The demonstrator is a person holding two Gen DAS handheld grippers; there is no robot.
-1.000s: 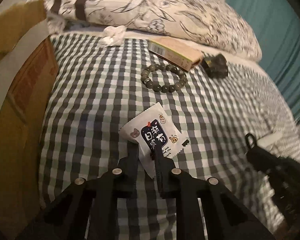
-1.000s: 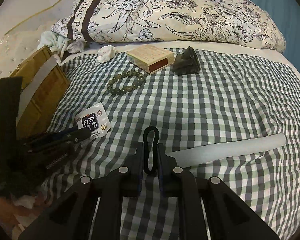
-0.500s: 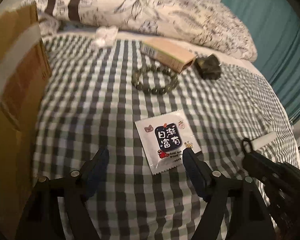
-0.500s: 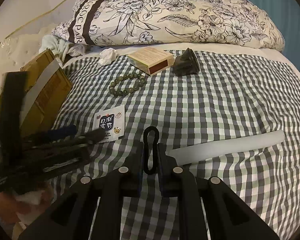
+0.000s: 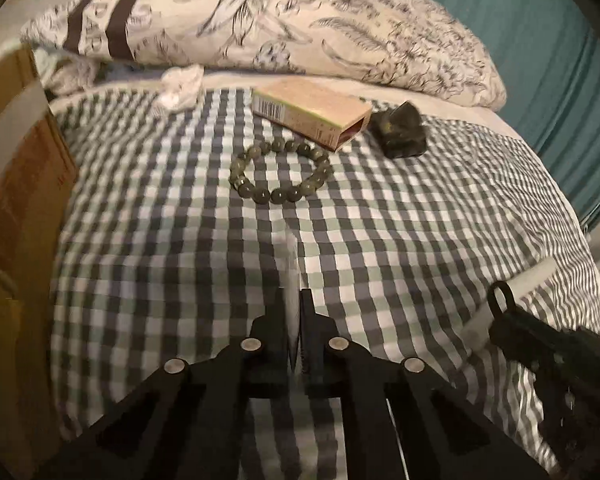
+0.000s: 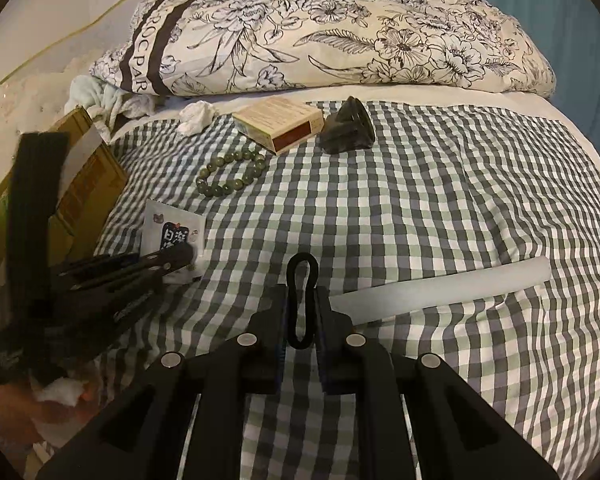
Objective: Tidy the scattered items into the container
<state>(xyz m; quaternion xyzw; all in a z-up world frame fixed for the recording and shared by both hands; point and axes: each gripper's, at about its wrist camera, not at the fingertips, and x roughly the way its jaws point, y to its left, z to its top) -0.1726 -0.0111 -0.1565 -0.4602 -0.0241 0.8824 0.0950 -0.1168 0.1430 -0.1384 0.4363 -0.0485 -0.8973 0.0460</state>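
Both grippers loaded over the checked bedspread (image 6: 400, 208).
L gripper (image 5: 294, 300) clenched on snack packet (image 6: 172, 232), seen edge-on betw its fingers. R gripper (image 6: 302, 296) clamps black loop clip (image 6: 301, 280). Cardboard box (image 5: 16, 184) at left edge; bead bracelet (image 5: 280, 172), matchbox (image 5: 312, 114), dark lump (image 5: 400, 132), white tube (image 6: 440, 288) lie on bed.

The pillow's (image 6: 320, 32) dark band reads "ROCPAR"; the white packet (image 6: 172, 232) bears Chinese characters.

Left tongs (image 5: 294, 312) pinch thin sachet (image 5: 293, 276) edge-on above checked cloth (image 5: 380, 220); bead bracelet (image 5: 281, 171) beyond.
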